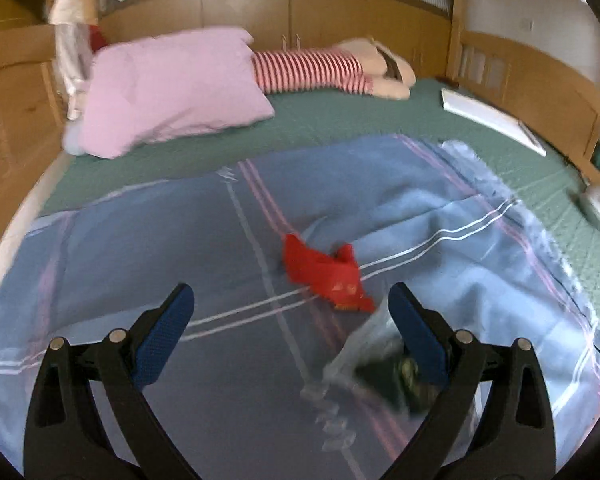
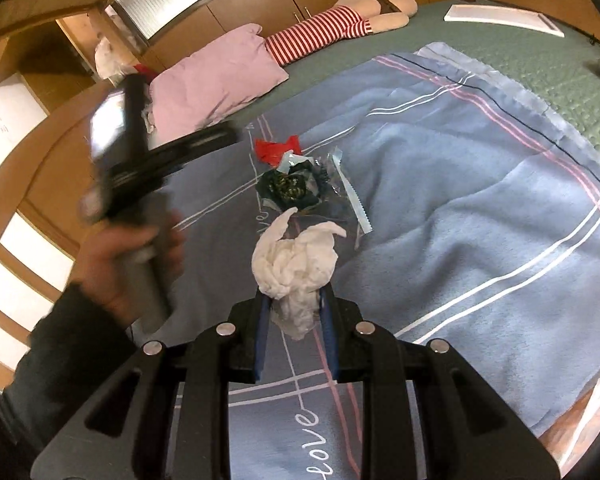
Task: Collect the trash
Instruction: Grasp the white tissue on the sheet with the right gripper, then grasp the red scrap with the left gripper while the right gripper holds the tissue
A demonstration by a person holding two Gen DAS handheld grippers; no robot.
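Clamped between the right gripper's (image 2: 294,300) blue pads, one crumpled white tissue (image 2: 296,264) hides part of the blue blanket (image 2: 460,200). Beyond it lie three more scraps: a red wrapper (image 2: 274,148), a dark green wrapper (image 2: 290,188) and a clear plastic bag (image 2: 346,184). Blurred, the left gripper (image 1: 290,312) stands wide apart, the red wrapper just ahead, the bag partly behind its right finger.

Fleecy matt cloth is noted on the blue blanket (image 2: 460,200). At its 11 o'clock, glossy clear plastic wrappers (image 2: 340,184); crumpled white tissue paper (image 2: 296,264); surrounding panelling (image 1: 16,128) of smooth wood.
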